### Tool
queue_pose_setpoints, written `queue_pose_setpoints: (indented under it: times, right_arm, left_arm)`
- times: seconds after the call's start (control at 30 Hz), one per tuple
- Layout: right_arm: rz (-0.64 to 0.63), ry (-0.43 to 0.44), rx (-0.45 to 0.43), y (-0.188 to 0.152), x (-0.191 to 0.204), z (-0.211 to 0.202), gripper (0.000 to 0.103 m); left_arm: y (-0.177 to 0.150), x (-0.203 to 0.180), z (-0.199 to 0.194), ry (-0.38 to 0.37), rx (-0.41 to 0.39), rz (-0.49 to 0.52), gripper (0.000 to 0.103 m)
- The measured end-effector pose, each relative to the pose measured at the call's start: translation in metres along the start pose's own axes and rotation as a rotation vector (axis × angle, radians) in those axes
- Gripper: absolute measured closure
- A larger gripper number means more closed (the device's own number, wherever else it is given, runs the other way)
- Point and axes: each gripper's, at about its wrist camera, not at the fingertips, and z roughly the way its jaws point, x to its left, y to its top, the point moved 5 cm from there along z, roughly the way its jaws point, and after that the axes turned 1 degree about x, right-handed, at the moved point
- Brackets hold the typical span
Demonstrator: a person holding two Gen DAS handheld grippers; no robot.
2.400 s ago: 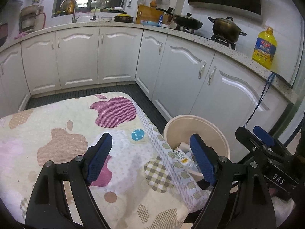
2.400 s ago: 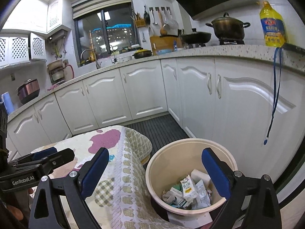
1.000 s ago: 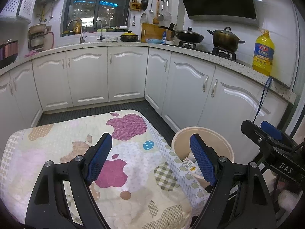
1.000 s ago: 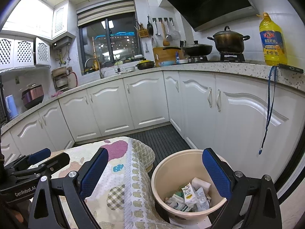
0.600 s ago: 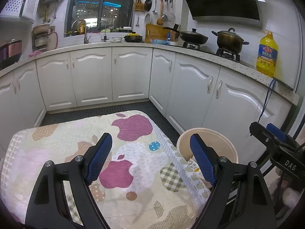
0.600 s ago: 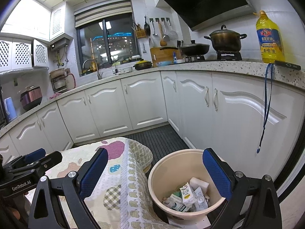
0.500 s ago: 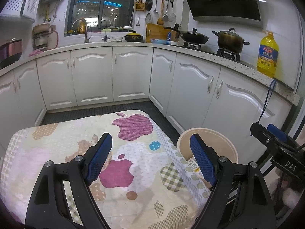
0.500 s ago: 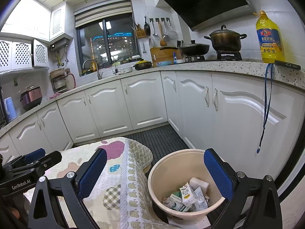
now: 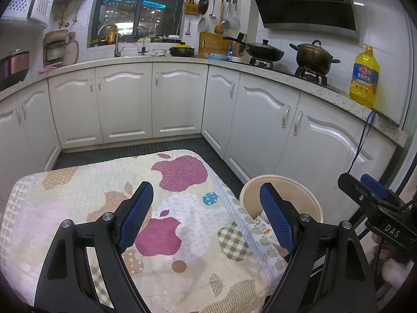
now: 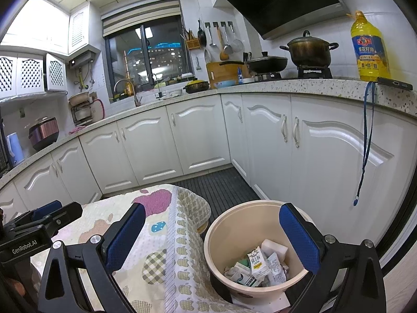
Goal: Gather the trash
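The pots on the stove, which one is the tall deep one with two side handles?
The brownish stockpot on the burner nearest the yellow oil bottle. The other, the black wok-style pan to its left, is wide, shallow and has one long handle.

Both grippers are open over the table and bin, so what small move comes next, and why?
Probably just pull both back and stop. The left gripper and right gripper are open and empty, the tablecloth shows no litter, and the trash lies in the bin.
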Motion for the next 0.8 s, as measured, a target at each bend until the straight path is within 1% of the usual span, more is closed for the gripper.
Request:
queue_pose_setpoints:
  times: [0.07, 0.17, 0.27, 0.43, 0.57, 0.7, 0.8]
  right_arm:
    - [0.000, 0.000, -0.001, 0.000, 0.000, 0.000, 0.001]
    - [-0.001, 0.003, -0.004, 0.000, 0.000, 0.000, 0.001]
    - [0.000, 0.005, -0.002, -0.001, 0.000, 0.000, 0.001]
    - [-0.001, 0.004, -0.004, -0.001, 0.001, 0.000, 0.001]
    - [0.001, 0.005, -0.003, -0.001, 0.001, -0.001, 0.001]
    - [-0.002, 0.005, -0.004, -0.001, 0.001, -0.001, 0.001]
    - [-0.002, 0.007, -0.003, 0.000, 0.003, -0.001, 0.001]
  left_arm:
    - [0.000, -0.001, 0.000, 0.007, 0.003, 0.012, 0.019]
    - [0.000, -0.004, 0.000, 0.040, 0.015, 0.028, 0.019]
    - [-0.001, -0.006, 0.000, 0.035, 0.016, 0.033, 0.019]
    - [-0.004, -0.005, 0.004, 0.025, 0.043, 0.032, 0.019]
    - [-0.008, -0.003, 0.010, 0.021, 0.083, 0.016, 0.019]
    - [-0.010, 0.000, 0.010, 0.048, 0.082, 0.012, 0.019]
    - [-0.010, 0.001, 0.010, 0.051, 0.081, 0.011, 0.019]
